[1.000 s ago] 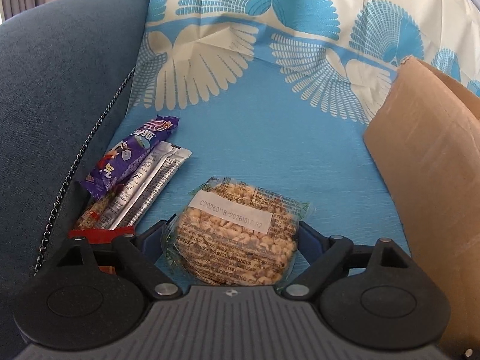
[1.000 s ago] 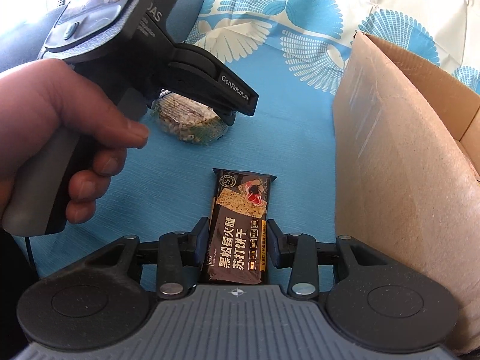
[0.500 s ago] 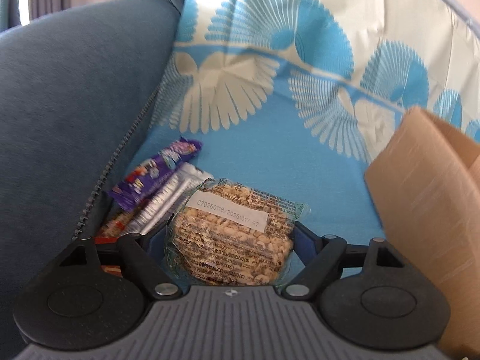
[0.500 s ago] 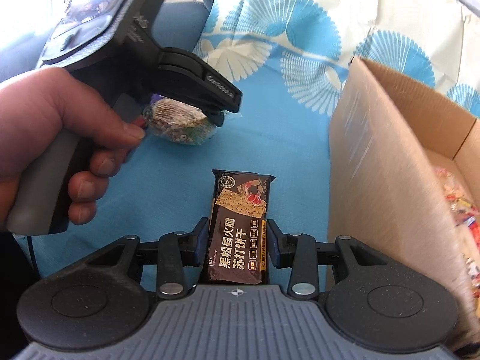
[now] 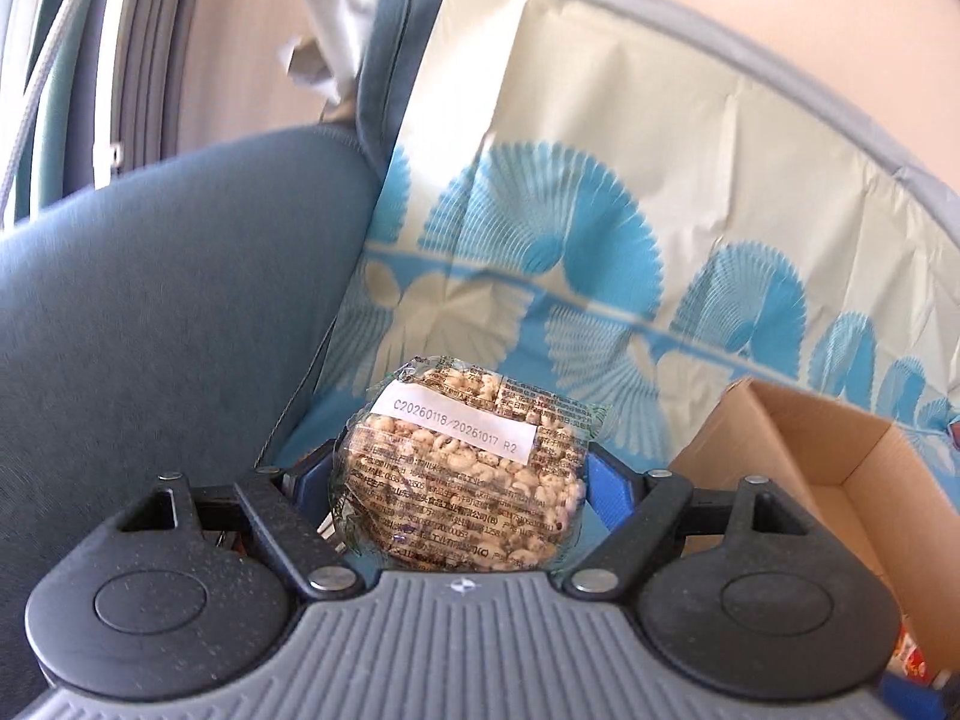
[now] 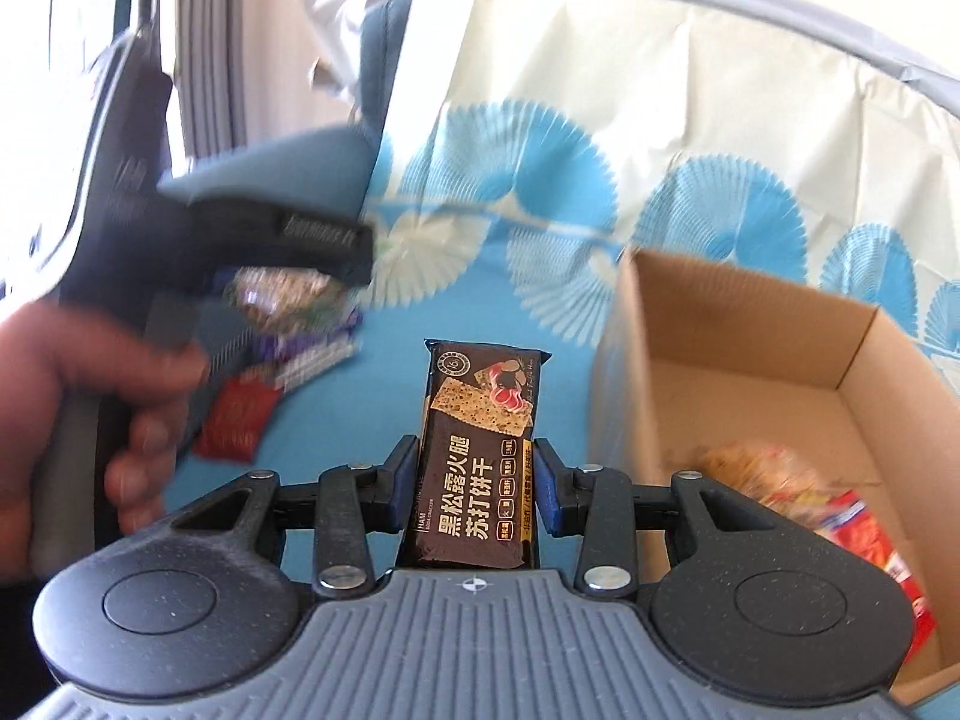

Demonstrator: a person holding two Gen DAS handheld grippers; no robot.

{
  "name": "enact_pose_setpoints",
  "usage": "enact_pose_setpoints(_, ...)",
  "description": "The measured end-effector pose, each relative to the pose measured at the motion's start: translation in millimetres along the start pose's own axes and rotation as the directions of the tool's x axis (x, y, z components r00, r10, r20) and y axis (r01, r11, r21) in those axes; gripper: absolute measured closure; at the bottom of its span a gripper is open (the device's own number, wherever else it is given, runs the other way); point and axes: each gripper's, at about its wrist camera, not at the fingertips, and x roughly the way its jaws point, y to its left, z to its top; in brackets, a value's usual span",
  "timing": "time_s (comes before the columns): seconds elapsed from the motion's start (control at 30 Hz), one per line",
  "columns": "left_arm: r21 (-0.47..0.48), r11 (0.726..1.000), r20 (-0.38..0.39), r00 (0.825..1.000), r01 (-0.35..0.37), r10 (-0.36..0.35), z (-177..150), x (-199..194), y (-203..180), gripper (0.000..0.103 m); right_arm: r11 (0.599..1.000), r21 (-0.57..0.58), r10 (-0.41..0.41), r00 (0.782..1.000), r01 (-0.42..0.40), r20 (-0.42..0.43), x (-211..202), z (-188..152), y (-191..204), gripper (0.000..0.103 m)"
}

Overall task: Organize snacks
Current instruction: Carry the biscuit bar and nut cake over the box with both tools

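The cardboard box (image 6: 750, 372) is standing open at the right on the blue patterned cloth (image 6: 384, 396), probably so that snacks can be dropped in from above; some packets are already lying inside. The left tongs (image 5: 459, 468) are pinching the round puffed-grain cake (image 5: 462, 468) by its sides. The right tongs (image 6: 474, 480) are pinching the dark cracker packet (image 6: 477, 450) at its lower part, clear of the cloth. A few loose packets (image 6: 288, 372) are waiting on the cloth at the left.
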Motion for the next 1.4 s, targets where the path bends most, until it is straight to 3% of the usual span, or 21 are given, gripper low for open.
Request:
enact_pose_setpoints(0.17, 0.01, 0.999, 0.045, 0.998, 0.035, -0.035, 9, -16, -22, 0.017, 0.999, 0.037, -0.031, 0.995, 0.028, 0.09, -24, 31, -43, 0.062)
enact_pose_setpoints(0.33, 0.05, 0.995, 0.08, 0.993, 0.082, -0.086, 12, -23, -56, 0.017, 0.991, 0.037, -0.131, 0.977, 0.127, 0.169, -37, 48, -103, 0.062)
enact_pose_setpoints(0.47, 0.088, 0.989, 0.1, 0.987, 0.121, -0.129, 12, -28, -88, 0.017, 0.974, 0.073, -0.225, 0.961, 0.216, 0.161, -38, 40, -145, 0.062)
enact_pose_setpoints(0.63, 0.125, 0.976, 0.089, 0.977, 0.18, -0.192, 2, -29, -130, 0.017, 0.95, 0.156, -0.286, 0.954, 0.269, 0.095, -31, 23, -180, 0.062)
enact_pose_setpoints(1.0, 0.202, 0.925, 0.043, 0.94, 0.323, -0.337, -28, -24, -204, 0.017, 0.928, 0.159, -0.347, 0.937, 0.338, 0.031, -23, 9, -202, 0.062)
enact_pose_setpoints(1.4, 0.183, 0.908, -0.005, 0.924, 0.377, -0.383, -32, -11, -219, 0.017, 0.924, 0.138, -0.362, 0.932, 0.357, 0.013, -19, 8, -202, 0.062)
